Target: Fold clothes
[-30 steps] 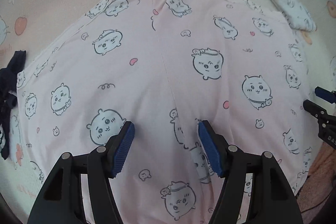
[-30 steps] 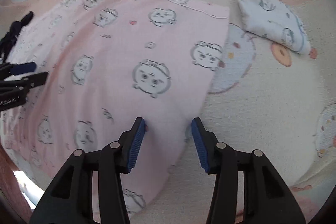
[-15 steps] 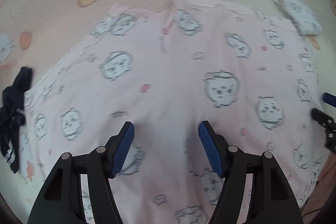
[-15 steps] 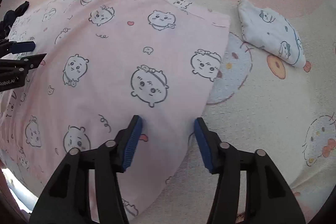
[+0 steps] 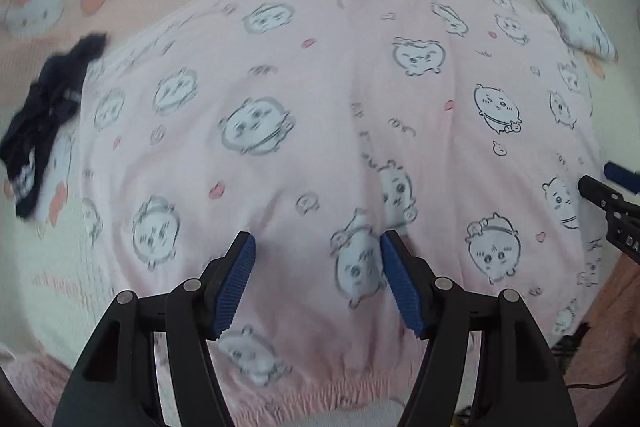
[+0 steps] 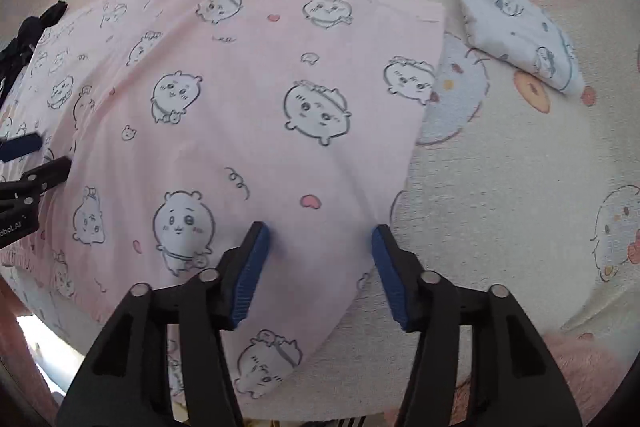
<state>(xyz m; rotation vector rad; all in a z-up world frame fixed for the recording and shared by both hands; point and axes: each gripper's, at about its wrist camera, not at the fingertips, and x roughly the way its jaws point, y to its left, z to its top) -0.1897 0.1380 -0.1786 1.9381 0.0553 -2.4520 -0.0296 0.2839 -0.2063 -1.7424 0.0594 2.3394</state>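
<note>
My left jaws [image 5: 318,281]: open, hanging above the pink cartoon-print cotton garment [image 5: 320,115], gripping nothing.
My right jaws [image 6: 320,269]: open, empty, over the garment's right edge.
Garment: spread flat on the cartoon-cat bedspread [image 6: 500,187].
Further off: folded white printed cloth [image 6: 520,35] right; dark crumpled cloth [image 5: 44,115] left.

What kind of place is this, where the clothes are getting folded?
Most likely a bed in a home: a cartoon-cat bedsheet covers a soft surface, with pink cartoon-print shorts spread flat and a small folded white garment beside them.
</note>
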